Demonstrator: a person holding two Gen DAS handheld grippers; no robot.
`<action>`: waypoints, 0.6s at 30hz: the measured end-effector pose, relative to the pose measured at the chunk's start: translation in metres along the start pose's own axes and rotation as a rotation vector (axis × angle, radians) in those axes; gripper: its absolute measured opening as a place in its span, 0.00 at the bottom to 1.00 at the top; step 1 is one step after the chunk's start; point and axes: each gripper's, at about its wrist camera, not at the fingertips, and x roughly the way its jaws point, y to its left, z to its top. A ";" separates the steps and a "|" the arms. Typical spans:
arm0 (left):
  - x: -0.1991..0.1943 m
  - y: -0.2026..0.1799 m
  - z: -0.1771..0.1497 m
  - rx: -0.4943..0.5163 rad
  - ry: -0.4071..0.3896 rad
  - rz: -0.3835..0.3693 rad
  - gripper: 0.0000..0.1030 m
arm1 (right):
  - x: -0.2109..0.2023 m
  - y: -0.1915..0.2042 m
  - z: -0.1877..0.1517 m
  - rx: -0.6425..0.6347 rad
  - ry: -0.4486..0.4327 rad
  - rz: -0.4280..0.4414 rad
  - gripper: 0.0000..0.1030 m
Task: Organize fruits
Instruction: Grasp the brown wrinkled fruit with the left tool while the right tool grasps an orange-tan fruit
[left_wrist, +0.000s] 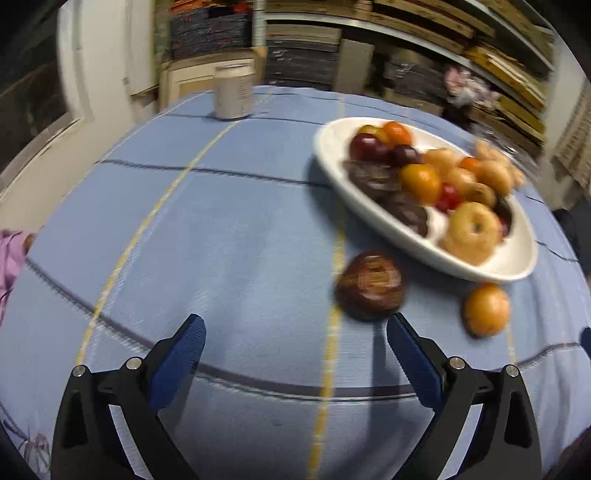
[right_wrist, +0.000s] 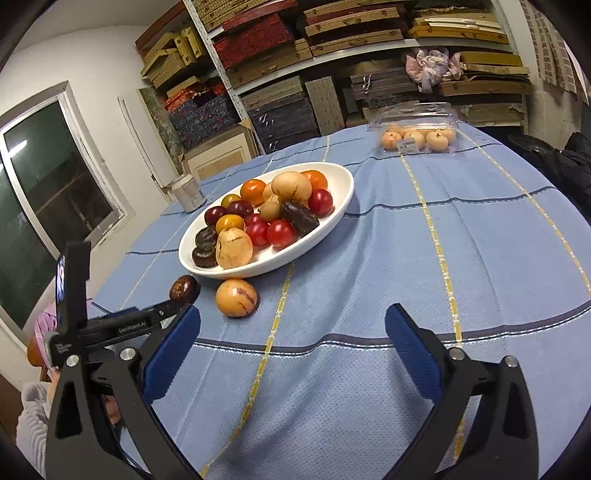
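Blue striped surface (right_wrist: 369, 258), carrying a white oval dish (right_wrist: 332, 221) of fruit mid-surface, a dark brown fruit (right_wrist: 184, 288) and a tan fruit (right_wrist: 236, 297) just beside the dish's near rim, a can (right_wrist: 188, 192) at the far-left edge, a clear fruit box (right_wrist: 417, 129) at the far edge.

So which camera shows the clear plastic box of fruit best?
The right wrist view. There the plastic box stands sharp and whole at the far edge of the table, lid up, pale orange fruits inside. The left wrist view shows only a blurred piece of it behind the white plate.
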 end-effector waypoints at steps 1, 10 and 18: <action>0.001 -0.007 0.000 0.035 0.000 -0.002 0.97 | 0.001 -0.001 0.000 0.002 0.002 -0.002 0.96; 0.019 -0.025 0.013 0.082 0.021 0.015 0.97 | 0.006 -0.003 -0.003 0.006 0.024 -0.005 0.96; 0.027 -0.020 0.021 0.070 0.024 0.013 0.97 | 0.014 0.003 -0.007 -0.031 0.056 -0.009 0.96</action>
